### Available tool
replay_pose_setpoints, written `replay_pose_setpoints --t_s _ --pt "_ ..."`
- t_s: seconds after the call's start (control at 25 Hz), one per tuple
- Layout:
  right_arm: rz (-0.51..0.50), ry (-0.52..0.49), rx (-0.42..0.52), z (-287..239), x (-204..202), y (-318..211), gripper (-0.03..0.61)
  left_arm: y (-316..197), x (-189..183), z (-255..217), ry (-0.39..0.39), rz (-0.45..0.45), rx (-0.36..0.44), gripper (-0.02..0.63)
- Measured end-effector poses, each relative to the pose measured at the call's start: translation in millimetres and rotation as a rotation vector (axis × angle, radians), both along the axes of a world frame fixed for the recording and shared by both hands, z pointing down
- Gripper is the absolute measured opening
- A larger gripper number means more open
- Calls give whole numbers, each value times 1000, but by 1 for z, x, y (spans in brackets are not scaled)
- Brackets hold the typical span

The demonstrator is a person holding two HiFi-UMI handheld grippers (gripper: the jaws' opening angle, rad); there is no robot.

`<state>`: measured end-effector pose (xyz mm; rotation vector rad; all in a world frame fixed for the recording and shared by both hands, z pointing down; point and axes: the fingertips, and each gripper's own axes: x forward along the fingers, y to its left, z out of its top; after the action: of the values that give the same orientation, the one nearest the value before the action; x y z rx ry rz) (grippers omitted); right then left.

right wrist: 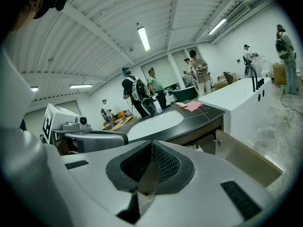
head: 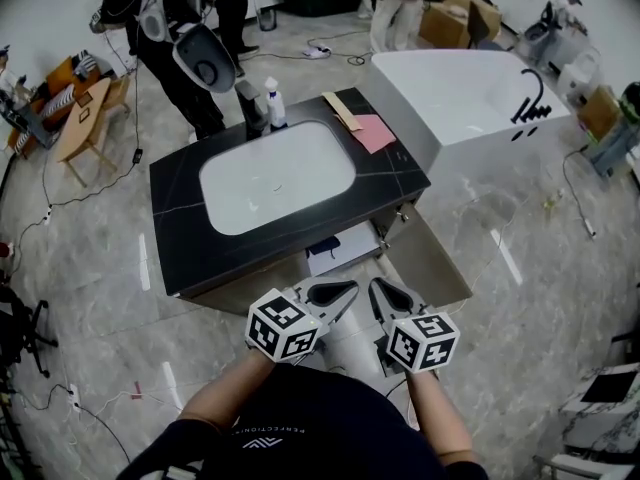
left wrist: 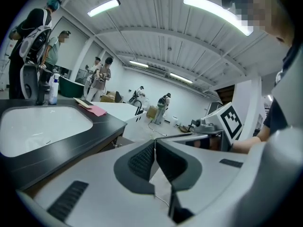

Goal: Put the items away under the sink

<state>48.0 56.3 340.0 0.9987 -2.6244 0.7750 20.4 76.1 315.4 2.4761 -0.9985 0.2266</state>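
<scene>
Both closed tight, holding nothing: my left gripper (head: 345, 288) beside right gripper (head: 380, 288); cabinet door (head: 440, 263) open just ahead, sink (head: 275, 178) beyond.

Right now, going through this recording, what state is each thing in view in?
Cabinet door, swung open.
Sink basin, empty.
Spray bottle, upright on the counter.
Pink cloth, lying flat on the counter.
Left claw, shut, empty.
Right claw, shut, empty.

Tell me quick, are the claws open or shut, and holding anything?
Left claw: closed, holding nothing.
Right claw: closed, holding nothing.
</scene>
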Motion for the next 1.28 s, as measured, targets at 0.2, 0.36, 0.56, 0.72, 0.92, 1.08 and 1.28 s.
replay_pose_setpoints --t_s 0.2,0.36,0.56,0.72,0.92,1.08,1.28 --pt "-12 3 -12 3 -22 -26 35 -27 -23 1 -6 -13 -3 15" --pt "-22 4 -21 4 -42 -49 35 -50 -43 -2 29 -34 1 15" --pt "-31 13 -30 7 -70 -77 35 -81 -72 -3 65 -42 -3 15" --pt "-35 23 -37 8 -92 -100 35 -104 -94 -2 56 -40 7 15" --pt "-41 43 -40 9 -117 -123 35 -126 -120 2 65 -52 -9 14" --pt "-38 48 -47 10 -129 -140 35 -148 -140 1 80 -89 -12 9" --pt "-57 64 -69 17 -138 -153 35 -162 -150 6 93 -119 -31 9"
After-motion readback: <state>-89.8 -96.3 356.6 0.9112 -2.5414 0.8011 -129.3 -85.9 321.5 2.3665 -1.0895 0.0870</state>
